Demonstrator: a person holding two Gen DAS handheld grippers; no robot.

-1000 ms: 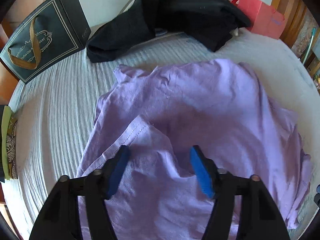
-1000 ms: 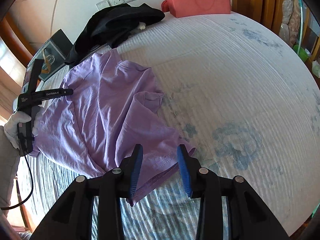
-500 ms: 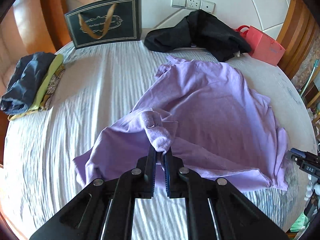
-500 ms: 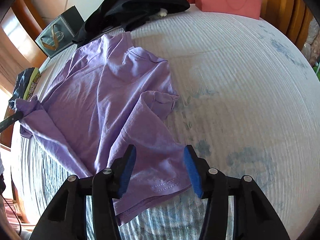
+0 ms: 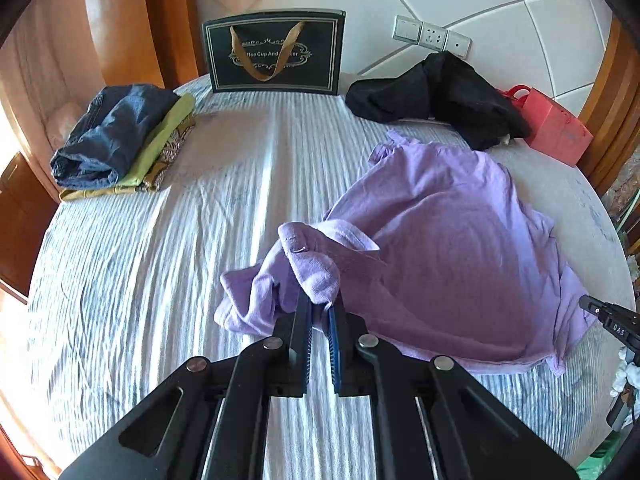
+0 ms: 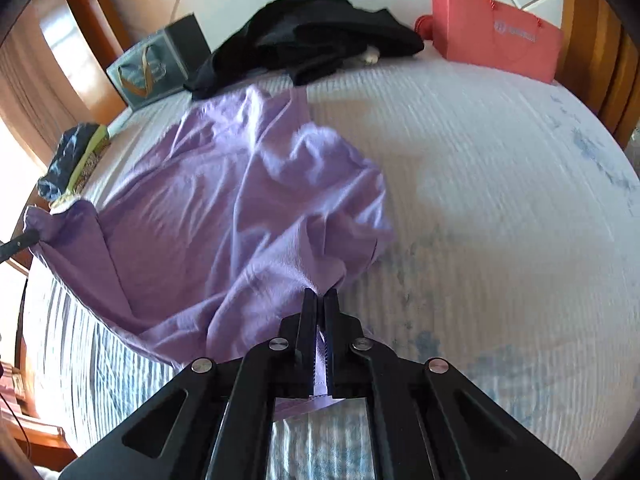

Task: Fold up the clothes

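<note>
On the bed (image 5: pixel 224 184), left view: left tongs (image 5: pixel 320 308) pinch a bunched corner of the purple shirt (image 5: pixel 448 248); dark gift bag (image 5: pixel 276 52) upright at the headboard, contents hidden; folded pile (image 5: pixel 120 144) at left. Right view: right tongs (image 6: pixel 319 300) clamp the shirt's other edge (image 6: pixel 224 216); red bag (image 6: pixel 496 36) upright, contents hidden, black garment (image 6: pixel 316 44) beside it.

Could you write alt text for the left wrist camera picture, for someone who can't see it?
The left gripper is shut on a bunched corner of a purple shirt spread over a white striped bed. Behind lie folded clothes, a dark gift bag, a black garment and a red bag.
</note>
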